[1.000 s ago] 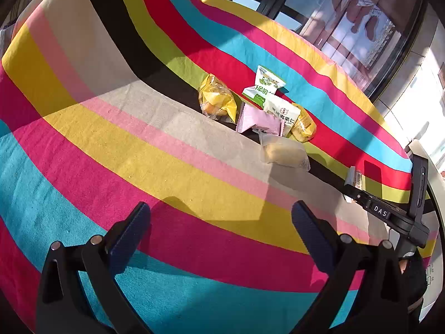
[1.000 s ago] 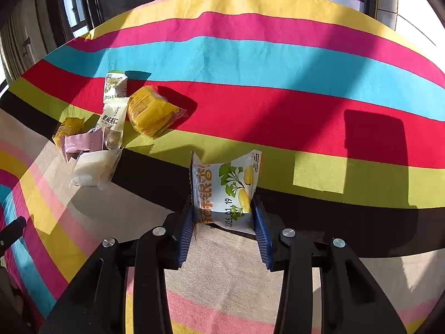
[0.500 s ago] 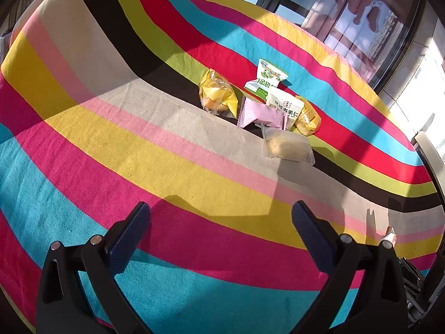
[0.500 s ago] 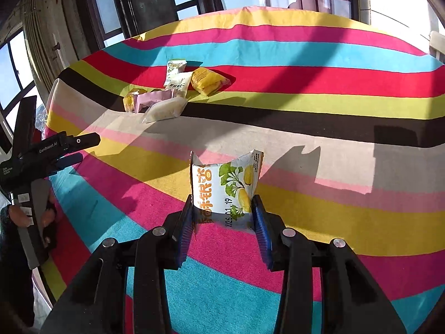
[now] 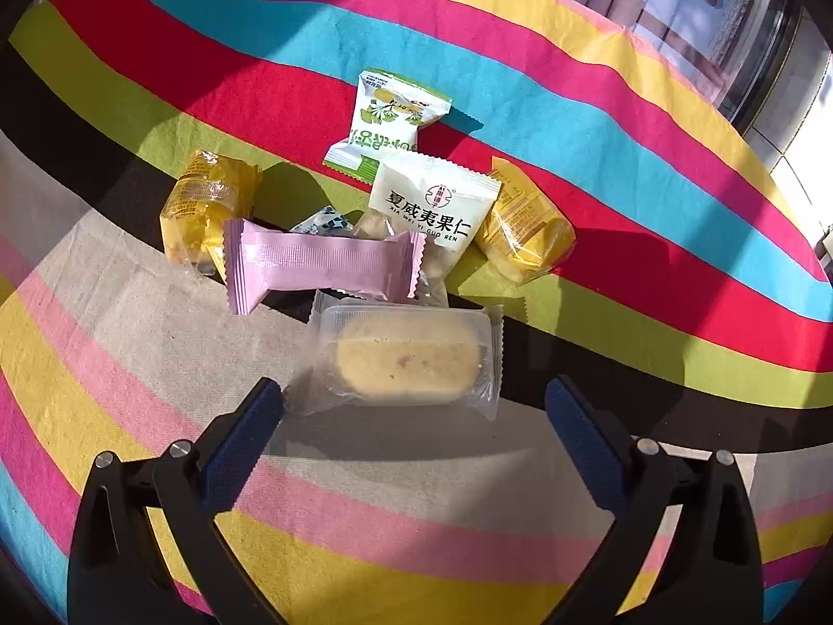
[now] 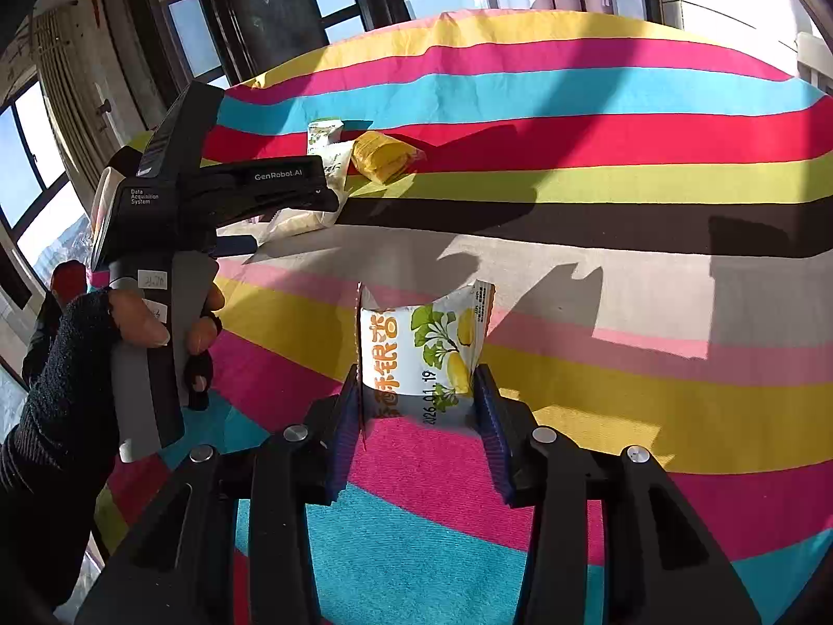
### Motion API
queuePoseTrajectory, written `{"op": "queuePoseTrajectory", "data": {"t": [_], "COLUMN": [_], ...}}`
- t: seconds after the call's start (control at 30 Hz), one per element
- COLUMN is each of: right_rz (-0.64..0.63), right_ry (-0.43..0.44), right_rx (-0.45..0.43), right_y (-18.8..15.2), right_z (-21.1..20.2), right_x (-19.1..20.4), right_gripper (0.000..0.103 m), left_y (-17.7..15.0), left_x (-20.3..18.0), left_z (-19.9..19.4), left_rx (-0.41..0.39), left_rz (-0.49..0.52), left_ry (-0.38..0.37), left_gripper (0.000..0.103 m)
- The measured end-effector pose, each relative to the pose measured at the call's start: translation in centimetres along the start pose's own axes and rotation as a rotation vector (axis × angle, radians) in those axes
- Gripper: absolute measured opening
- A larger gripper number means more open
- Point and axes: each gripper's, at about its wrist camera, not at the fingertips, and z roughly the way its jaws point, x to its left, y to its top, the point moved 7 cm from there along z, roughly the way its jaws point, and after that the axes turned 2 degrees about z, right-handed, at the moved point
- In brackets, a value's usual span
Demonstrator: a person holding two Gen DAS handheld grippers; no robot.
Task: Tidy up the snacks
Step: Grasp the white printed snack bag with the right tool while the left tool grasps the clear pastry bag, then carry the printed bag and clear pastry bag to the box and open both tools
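Note:
A pile of snacks lies on the striped cloth: a clear-wrapped pale cake [image 5: 406, 359], a pink packet [image 5: 323, 263], a white packet with black lettering [image 5: 432, 203], a green and white packet [image 5: 390, 122] and two yellow cakes [image 5: 205, 205] [image 5: 526, 226]. My left gripper [image 5: 414, 416] is open, its jaws either side of the clear-wrapped cake's near edge, low over the cloth. My right gripper [image 6: 421, 406] is shut on a white and orange ginkgo packet [image 6: 424, 349], held upright above the cloth. The left gripper's body [image 6: 172, 239] shows at the left of the right wrist view.
The striped tablecloth [image 5: 572, 104] covers the whole table. Windows and dark frames [image 6: 260, 10] stand beyond the far edge. The pile shows far off in the right wrist view [image 6: 364, 156], partly hidden by the left gripper.
My left gripper has moved forward, right up to the pile, so the clear-wrapped cake lies between its jaws. My right gripper has drawn back and away with the ginkgo packet.

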Motion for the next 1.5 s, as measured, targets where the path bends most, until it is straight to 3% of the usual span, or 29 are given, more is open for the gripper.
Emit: {"op": "queuePoseTrajectory", "data": {"t": [0.13, 0.2, 0.23, 0.3, 0.53, 0.63, 0.8, 0.93, 1.37, 1.5], "right_rz": [0.007, 0.013, 0.015, 0.016, 0.019, 0.019, 0.030, 0.055, 0.022, 0.030], "right_ry": [0.010, 0.015, 0.017, 0.018, 0.015, 0.016, 0.014, 0.011, -0.054, -0.007], "right_rx": [-0.004, -0.008, -0.010, -0.009, -0.011, -0.010, -0.019, -0.032, -0.028, -0.045], "right_y": [0.0, 0.0, 0.0, 0.1, 0.2, 0.2, 0.2, 0.3, 0.0, -0.5], "right_z": [-0.1, -0.2, -0.3, -0.2, -0.2, -0.1, -0.3, -0.4, -0.5, -1.1], "right_x": [0.0, -0.1, -0.1, -0.1, -0.1, -0.1, -0.4, -0.9, 0.0, 1.6], "right_gripper": [0.044, 0.044, 0.044, 0.044, 0.044, 0.044, 0.043, 0.043, 0.043, 0.043], "left_y": [0.6, 0.2, 0.0, -0.8, -6.5, -8.7, -8.8, -8.8, -8.4, -8.8], "left_x": [-0.6, -0.7, -0.6, -0.5, 3.4, 5.5, 6.2, 5.5, 7.5, 9.5], "left_z": [1.3, 0.6, 0.1, -0.9, -6.7, -8.9, -9.3, -9.3, -11.9, -13.5], "left_rx": [0.003, -0.023, -0.037, -0.056, -0.082, -0.105, -0.131, -0.125, -0.223, -0.243], "left_rz": [0.065, 0.085, 0.093, 0.119, 0.111, 0.063, 0.013, 0.037, -0.029, -0.046], "left_ry": [0.100, 0.091, 0.079, -0.004, -0.130, -0.202, -0.307, -0.316, -0.364, -0.366], "left_gripper": [0.101, 0.083, 0.066, 0.059, 0.058, 0.058, 0.058, 0.058, 0.058, 0.058]}}
